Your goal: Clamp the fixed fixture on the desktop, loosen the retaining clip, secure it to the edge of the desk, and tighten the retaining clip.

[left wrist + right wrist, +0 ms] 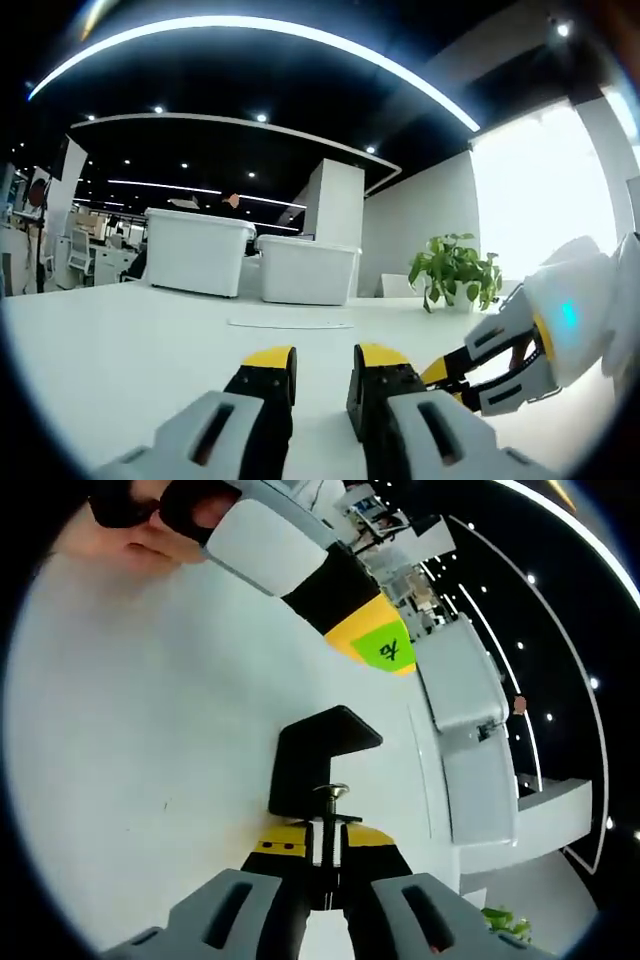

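The clamp (318, 755) is a black C-shaped piece with a matte surface and squared corners, and a thin shiny metal screw (328, 830) passes through its lower arm. In the right gripper view, the right gripper (325, 865) has its jaws closed on this screw, with the yellow tips touching it from both sides. The clamp stands over the smooth white bench (130, 730), well away from any edge that can be seen. The left gripper (340, 600) comes in from above, with a yellow tip and a green sticker, and a hand (140, 525) holds it.

In the left gripper view, the left gripper (325, 375) has its jaws a little apart and holds nothing. Ahead the bench (130, 340) is wide and bare. Two white plastic bins (250, 255) and a green plant (455, 270) stand near its far edge.
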